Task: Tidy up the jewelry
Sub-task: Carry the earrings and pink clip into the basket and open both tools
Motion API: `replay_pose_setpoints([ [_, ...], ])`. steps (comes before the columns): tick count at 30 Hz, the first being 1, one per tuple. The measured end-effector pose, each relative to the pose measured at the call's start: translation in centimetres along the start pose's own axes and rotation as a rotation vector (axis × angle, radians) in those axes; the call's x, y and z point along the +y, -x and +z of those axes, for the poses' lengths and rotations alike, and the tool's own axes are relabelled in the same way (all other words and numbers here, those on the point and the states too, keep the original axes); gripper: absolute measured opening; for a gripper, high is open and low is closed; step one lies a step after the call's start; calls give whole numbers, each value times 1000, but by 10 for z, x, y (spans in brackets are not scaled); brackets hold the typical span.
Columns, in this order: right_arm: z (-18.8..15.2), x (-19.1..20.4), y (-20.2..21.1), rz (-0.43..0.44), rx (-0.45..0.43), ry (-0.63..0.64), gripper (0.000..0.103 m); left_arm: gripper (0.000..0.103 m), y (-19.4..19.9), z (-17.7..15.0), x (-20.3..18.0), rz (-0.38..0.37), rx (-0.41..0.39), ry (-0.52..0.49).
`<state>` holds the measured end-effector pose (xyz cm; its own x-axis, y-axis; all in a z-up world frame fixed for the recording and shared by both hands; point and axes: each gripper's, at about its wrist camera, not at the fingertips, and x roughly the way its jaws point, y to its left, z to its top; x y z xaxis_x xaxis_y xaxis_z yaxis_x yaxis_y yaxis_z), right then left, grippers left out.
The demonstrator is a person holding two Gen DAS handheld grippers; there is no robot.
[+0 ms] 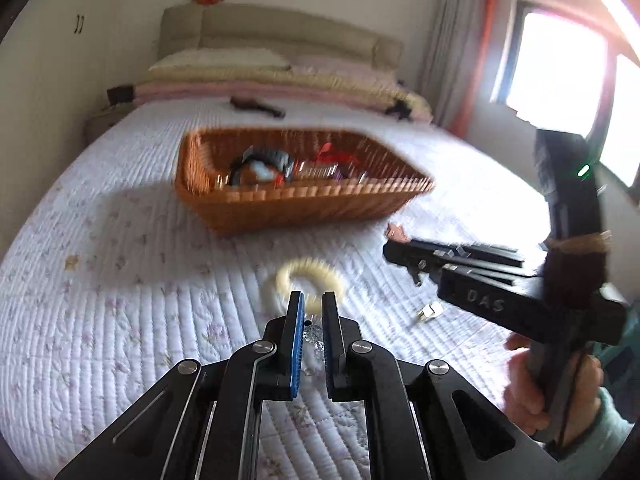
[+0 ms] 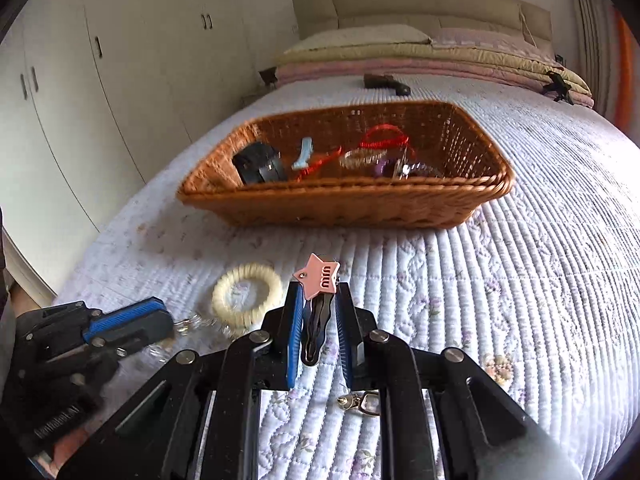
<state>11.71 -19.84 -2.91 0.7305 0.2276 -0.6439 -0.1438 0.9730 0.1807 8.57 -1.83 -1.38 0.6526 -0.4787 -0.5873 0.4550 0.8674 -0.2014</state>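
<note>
Currently my right gripper [image 2: 317, 320] is clamped on a black hair clip with a pink star [image 2: 319, 279], held clear above the quilted bedspread [image 2: 500, 300]; my left gripper [image 1: 313, 344] is closed to its narrowest, with a clear bead bracelet [image 1: 312, 338] between its pads. Just beyond the left fingertips a cream ring bracelet [image 2: 247, 294] lies on the quilt, a small metal clasp [image 2: 362, 400] lies near me, and farther out stands the wicker basket [image 2: 344, 204] holding assorted jewelry
</note>
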Motion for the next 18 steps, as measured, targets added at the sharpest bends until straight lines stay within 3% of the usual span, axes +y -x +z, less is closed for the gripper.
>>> replay_pose_setpoints([
  [7,6,2,9,-1,-27,8,18,9,28,6,7,-65,-84,25],
  [18,19,7,32,-12,-94,43,18,9,31,34,-4,-97,-121,10],
])
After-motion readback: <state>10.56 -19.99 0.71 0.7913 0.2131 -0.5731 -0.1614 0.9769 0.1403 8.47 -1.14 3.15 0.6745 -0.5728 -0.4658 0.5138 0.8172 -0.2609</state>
